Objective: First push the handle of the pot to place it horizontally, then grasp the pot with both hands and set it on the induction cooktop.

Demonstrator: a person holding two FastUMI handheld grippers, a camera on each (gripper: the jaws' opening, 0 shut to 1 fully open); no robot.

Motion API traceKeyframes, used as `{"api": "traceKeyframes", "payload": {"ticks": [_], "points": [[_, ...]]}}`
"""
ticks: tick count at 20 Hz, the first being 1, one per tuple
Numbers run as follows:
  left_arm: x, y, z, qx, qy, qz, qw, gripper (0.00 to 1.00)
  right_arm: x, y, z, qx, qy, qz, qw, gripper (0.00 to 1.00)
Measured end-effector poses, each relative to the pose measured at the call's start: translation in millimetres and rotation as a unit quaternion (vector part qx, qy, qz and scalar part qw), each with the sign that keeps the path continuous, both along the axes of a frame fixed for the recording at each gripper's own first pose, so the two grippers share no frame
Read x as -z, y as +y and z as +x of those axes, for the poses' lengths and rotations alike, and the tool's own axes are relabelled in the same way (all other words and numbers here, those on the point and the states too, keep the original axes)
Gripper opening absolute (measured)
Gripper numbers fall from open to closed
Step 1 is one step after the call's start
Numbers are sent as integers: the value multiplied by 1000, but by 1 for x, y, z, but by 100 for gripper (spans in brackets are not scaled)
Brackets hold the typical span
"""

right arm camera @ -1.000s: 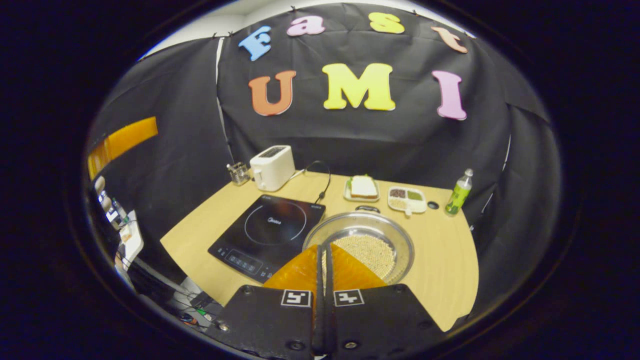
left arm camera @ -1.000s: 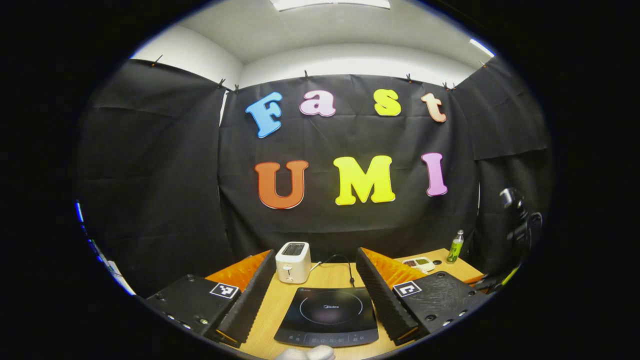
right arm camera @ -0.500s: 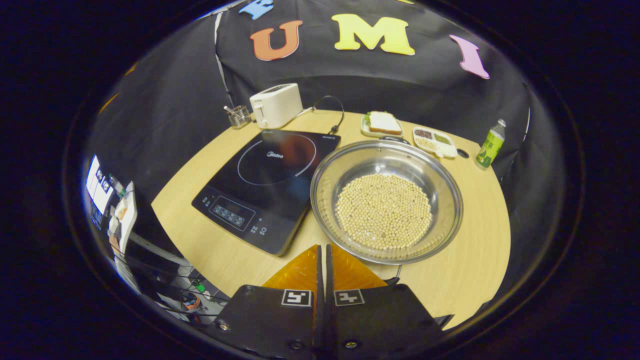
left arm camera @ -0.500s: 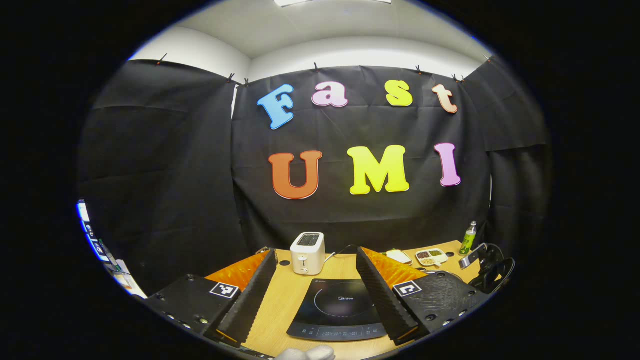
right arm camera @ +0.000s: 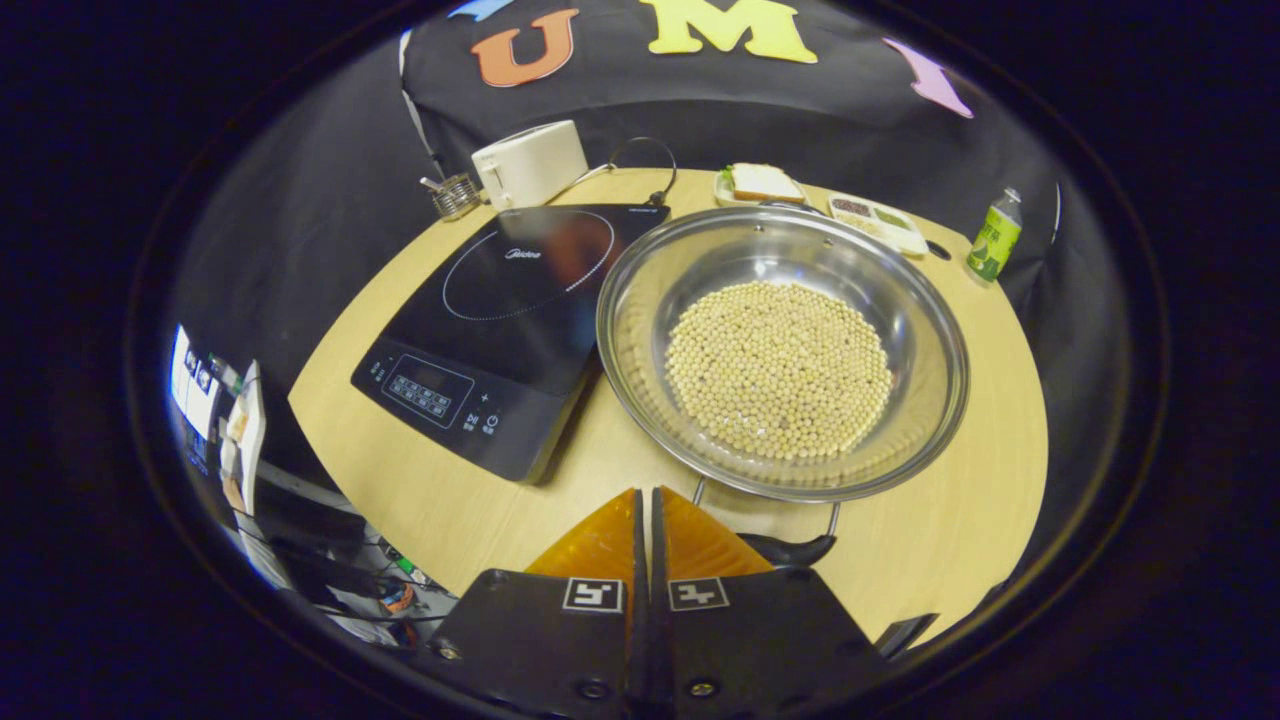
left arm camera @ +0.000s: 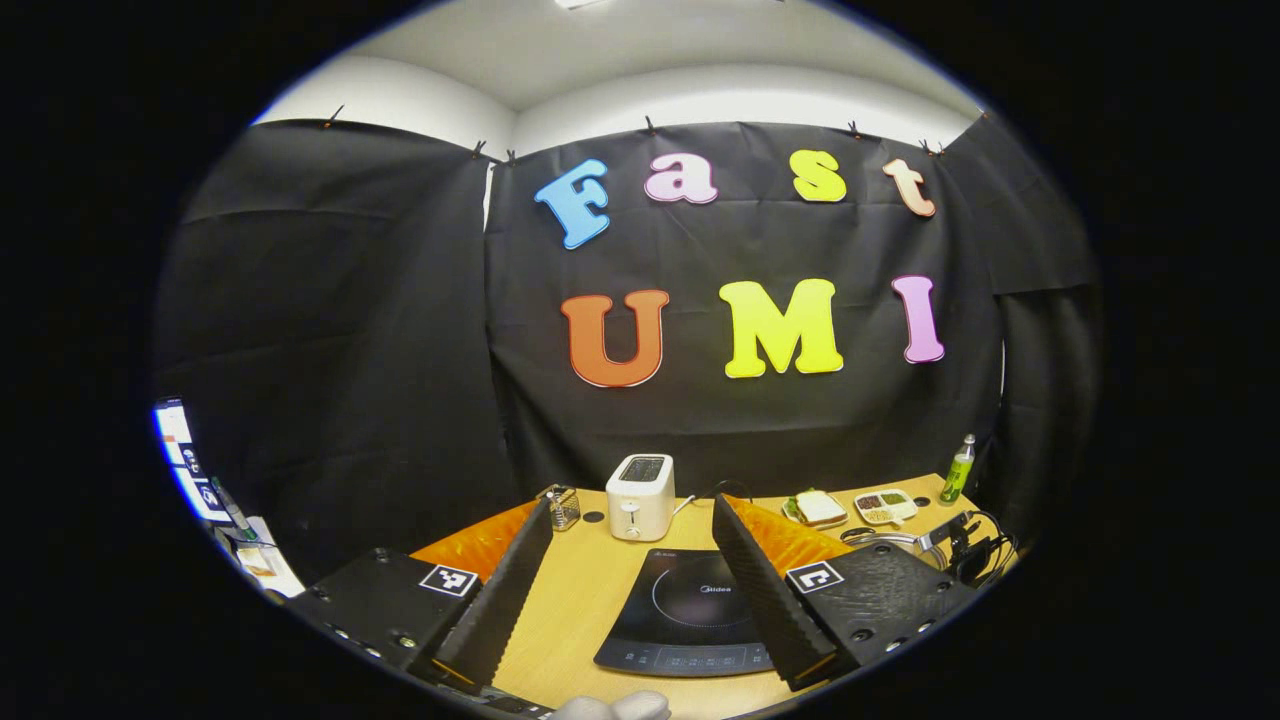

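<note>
Right gripper (right arm camera: 645,500) closed, empty — just short of pot (right arm camera: 782,352) handle (right arm camera: 790,547); left gripper (left arm camera: 625,560) spread wide before cooktop (left arm camera: 692,612), left of pot.

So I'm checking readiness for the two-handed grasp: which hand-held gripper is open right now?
The left hand-held gripper: its fingers stand wide apart, framing the induction cooktop. The right hand-held gripper has its fingers pressed together.

The left gripper (left arm camera: 630,585), black with orange-backed ridged fingers, is level with its 2 fingers spread wide, while the matching right gripper (right arm camera: 646,525) tilts downward, its fingers pressed together on nothing.
</note>
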State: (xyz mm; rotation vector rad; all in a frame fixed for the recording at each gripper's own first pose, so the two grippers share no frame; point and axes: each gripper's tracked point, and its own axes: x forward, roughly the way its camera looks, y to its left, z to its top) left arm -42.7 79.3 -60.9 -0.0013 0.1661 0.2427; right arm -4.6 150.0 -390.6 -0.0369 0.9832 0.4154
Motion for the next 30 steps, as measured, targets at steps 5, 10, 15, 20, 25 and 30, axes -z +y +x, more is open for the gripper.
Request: {"api": "traceKeyframes", "payload": {"ticks": [5, 10, 15, 20, 25, 30], "points": [[3, -5, 2, 6, 1, 3, 1000, 96, 6, -11, 1, 8, 7, 2, 1000, 3], [2, -16, 8, 13, 0, -4, 1000, 96, 11, -35, 6, 24, 9, -3, 1000, 3], [2, -26, 17, 24, -4, -4, 1000, 96, 14, -59, 12, 37, 6, -12, 999, 4], [2, -37, 23, 32, -5, -5, 999, 96, 16, -82, 18, 38, 0, -30, 999, 4], [3, -45, 32, 38, -3, -7, 999, 96, 19, -109, 27, 49, 2, -46, 998, 0], [4, -51, 40, 38, -2, -6, 999, 96, 27, -132, 34, 56, 13, -63, 996, 0]]}}
